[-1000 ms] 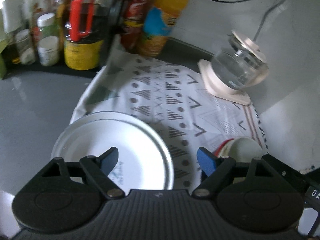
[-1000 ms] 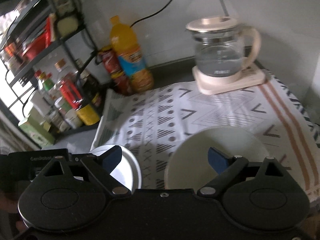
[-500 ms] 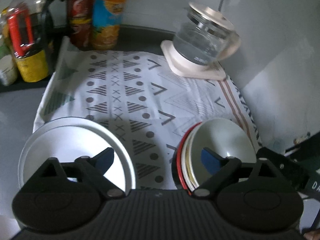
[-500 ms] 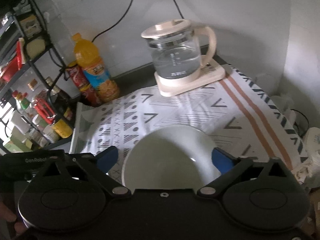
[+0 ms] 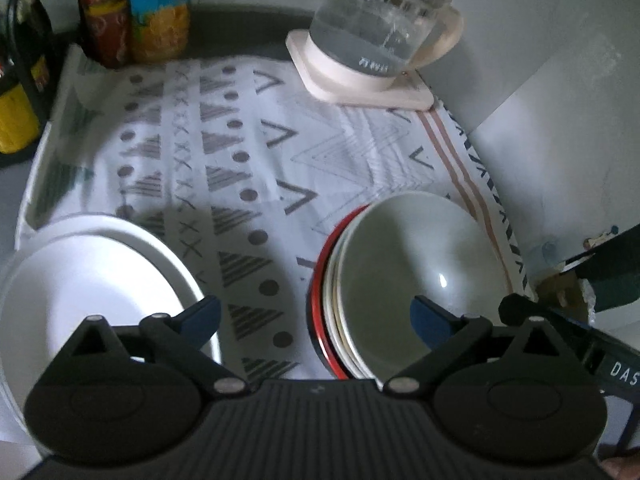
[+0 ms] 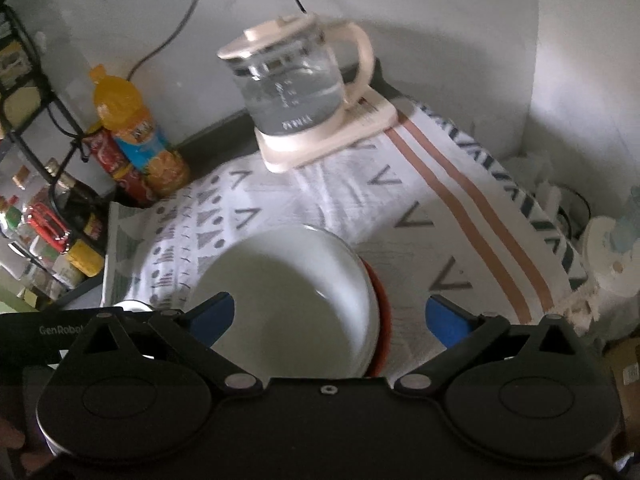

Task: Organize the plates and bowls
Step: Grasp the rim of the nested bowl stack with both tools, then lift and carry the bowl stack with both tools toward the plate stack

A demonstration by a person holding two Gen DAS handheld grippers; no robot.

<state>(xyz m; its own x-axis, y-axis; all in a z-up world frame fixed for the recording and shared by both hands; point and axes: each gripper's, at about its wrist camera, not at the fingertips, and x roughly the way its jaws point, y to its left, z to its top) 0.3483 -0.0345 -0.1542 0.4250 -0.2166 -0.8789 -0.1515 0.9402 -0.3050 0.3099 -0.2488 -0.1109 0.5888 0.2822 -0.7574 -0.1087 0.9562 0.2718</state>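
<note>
A stack of nested bowls [image 5: 416,272], white on top and red-rimmed at the bottom, sits on the patterned cloth [image 5: 248,152]. A white plate [image 5: 92,280] lies to its left. My left gripper [image 5: 316,318] hovers above the gap between plate and bowls; its jaws are opening with nothing between them. In the right wrist view the bowl stack [image 6: 288,292] fills the lower middle. My right gripper [image 6: 330,318] hangs open over the stack's right rim, touching nothing. A sliver of the plate [image 6: 128,305] shows at the lower left.
A glass kettle [image 6: 296,92] on its cream base stands at the back of the cloth. An orange drink bottle [image 6: 136,132] and a red can [image 6: 108,160] stand at the back left beside a wire rack [image 6: 44,208] of jars. A white wall closes the right side.
Both views have swung to the right, from the plate and rack toward the bowl stack and kettle. Both grippers' jaws have spread wider. Both have come down closer to the cloth.
</note>
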